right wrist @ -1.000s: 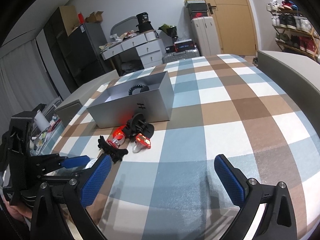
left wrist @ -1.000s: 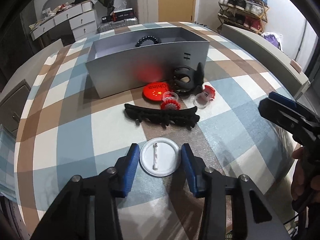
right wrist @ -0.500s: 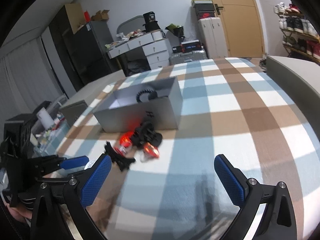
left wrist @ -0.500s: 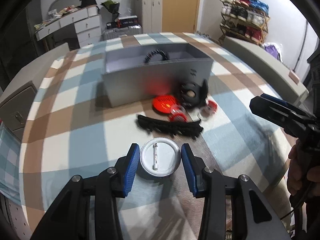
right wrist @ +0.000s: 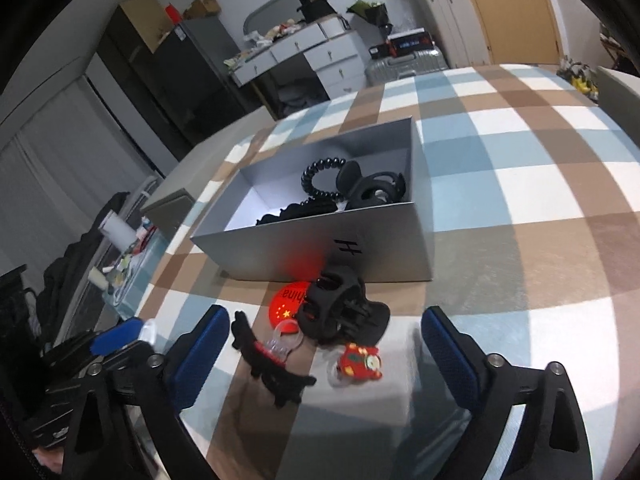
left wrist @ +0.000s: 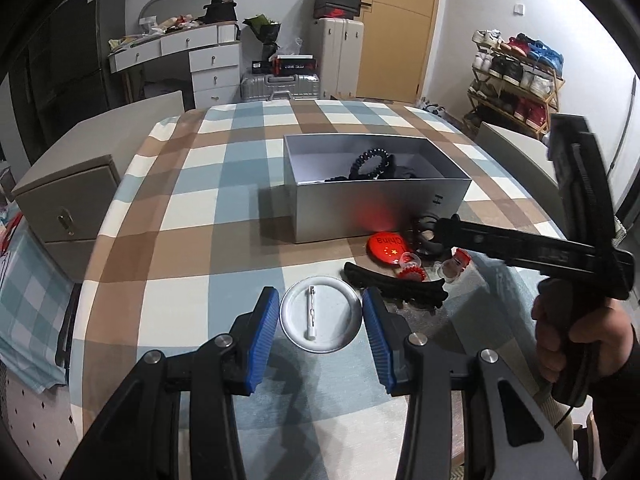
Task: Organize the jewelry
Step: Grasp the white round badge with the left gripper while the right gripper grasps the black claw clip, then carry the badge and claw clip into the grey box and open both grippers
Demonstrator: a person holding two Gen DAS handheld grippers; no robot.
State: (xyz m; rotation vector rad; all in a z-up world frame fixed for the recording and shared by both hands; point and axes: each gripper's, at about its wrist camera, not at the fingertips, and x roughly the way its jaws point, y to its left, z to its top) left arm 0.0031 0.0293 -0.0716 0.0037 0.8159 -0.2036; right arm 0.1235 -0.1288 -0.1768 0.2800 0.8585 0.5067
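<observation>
Gripping a white pin badge [left wrist: 321, 317] in our left tongs [left wrist: 320, 322], heading for the grey box [left wrist: 380, 210].

We are hovering our right tongs [right wrist: 322, 354], spread wide and empty, over the black claw clip [right wrist: 340, 312] lying on the table [right wrist: 520, 208]; next we judge they need closing on it. Inside the box we are seeing a coiled hair tie [right wrist: 320, 178] and dark clips.

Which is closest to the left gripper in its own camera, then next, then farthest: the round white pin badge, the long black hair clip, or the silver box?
1. Round white pin badge, between the left gripper fingers.
2. Long black hair clip, just ahead, to the right.
3. Silver box, farthest back on the table.
</observation>
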